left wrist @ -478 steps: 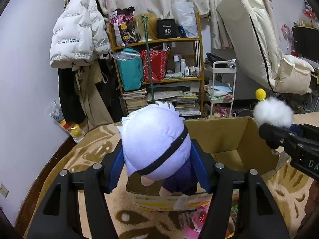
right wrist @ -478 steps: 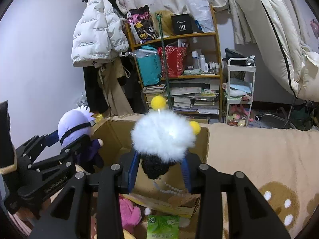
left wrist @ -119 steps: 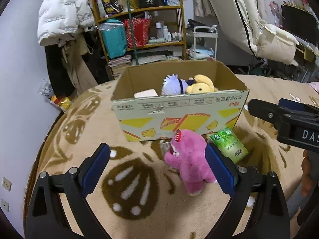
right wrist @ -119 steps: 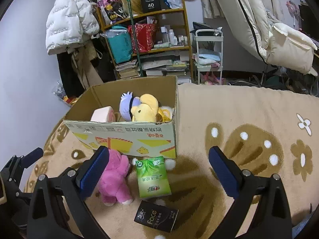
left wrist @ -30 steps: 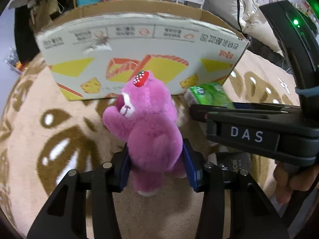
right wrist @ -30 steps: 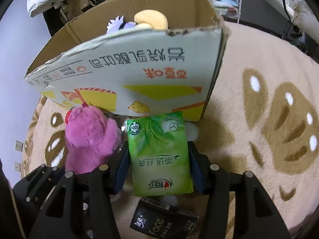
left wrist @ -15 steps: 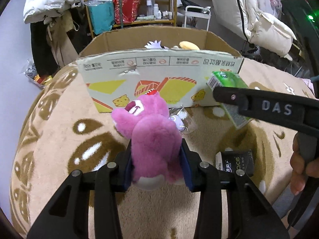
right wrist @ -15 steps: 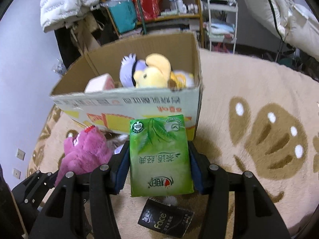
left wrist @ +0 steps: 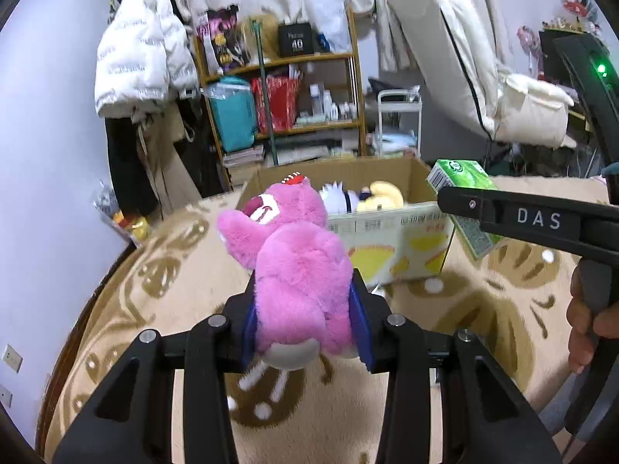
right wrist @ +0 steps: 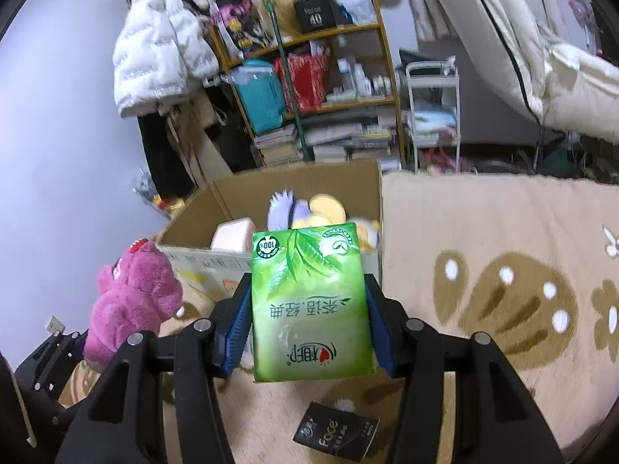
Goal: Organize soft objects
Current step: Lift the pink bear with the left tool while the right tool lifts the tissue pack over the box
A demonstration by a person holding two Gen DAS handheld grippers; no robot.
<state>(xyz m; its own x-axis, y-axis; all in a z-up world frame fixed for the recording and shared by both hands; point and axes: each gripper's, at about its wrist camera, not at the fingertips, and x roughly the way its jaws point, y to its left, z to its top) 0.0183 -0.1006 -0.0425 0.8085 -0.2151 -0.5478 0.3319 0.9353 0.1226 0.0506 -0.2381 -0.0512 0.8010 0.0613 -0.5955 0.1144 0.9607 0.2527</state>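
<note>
A beige plush blanket with brown paw prints (right wrist: 503, 232) covers the surface under everything. On it stands an open brown cardboard box with yellow printed panels (left wrist: 390, 232), and inside the box lie a white-haired plush doll (right wrist: 282, 208), a yellow plush toy (right wrist: 327, 207) touching it, and a pale pink soft block (right wrist: 232, 236) to their left.

The left claw (left wrist: 305, 319) is closed on a bright pink fluffy plush bear with a red patch on its head (left wrist: 298, 266), its blue pads pressing the bear's lower body from both sides. The bear is held clear of the blanket on the near side of the box, its head level with the box rim.

The right claw (right wrist: 307, 319) is clamped on a green soft pack of tissues printed with leaves (right wrist: 309, 305), also held above the blanket at the near wall of the box.

A small black packet with white lettering (right wrist: 334, 435) lies flat on the blanket below the right claw.
</note>
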